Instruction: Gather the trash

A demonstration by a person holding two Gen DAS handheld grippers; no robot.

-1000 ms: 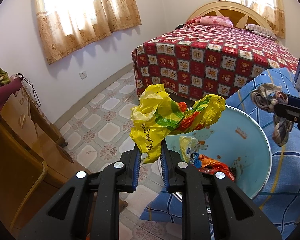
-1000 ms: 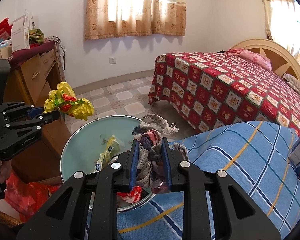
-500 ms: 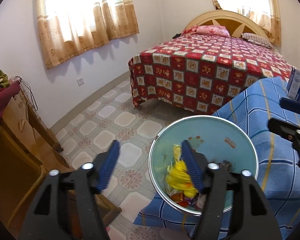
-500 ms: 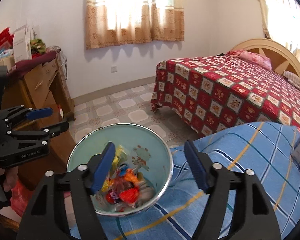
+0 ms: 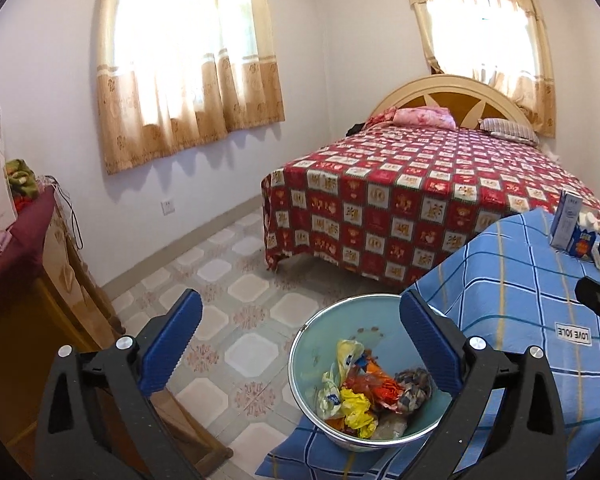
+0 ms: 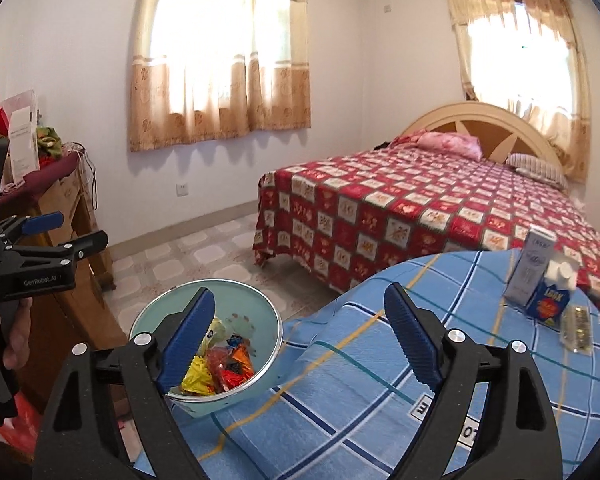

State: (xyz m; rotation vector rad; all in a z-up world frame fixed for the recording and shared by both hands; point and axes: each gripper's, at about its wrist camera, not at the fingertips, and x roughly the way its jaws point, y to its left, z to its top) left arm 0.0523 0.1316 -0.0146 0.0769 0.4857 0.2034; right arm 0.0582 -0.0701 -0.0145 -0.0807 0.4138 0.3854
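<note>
The room is brightly lit by daylight through two curtained windows (image 5: pixel 188 60), both blown out to white far beyond the jaws. Scalloped shadows are cast on the wall under the curtains (image 6: pixel 220 96). Straight lines are bowed by the fisheye lens, and the corners are cut off in black. Slight blur is seen on the bedspread (image 6: pixel 400 216) in the right wrist view.

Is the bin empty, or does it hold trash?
It holds trash: the bin has crumpled wrappers and a cloth wad on its bottom, well below the rim.
</note>
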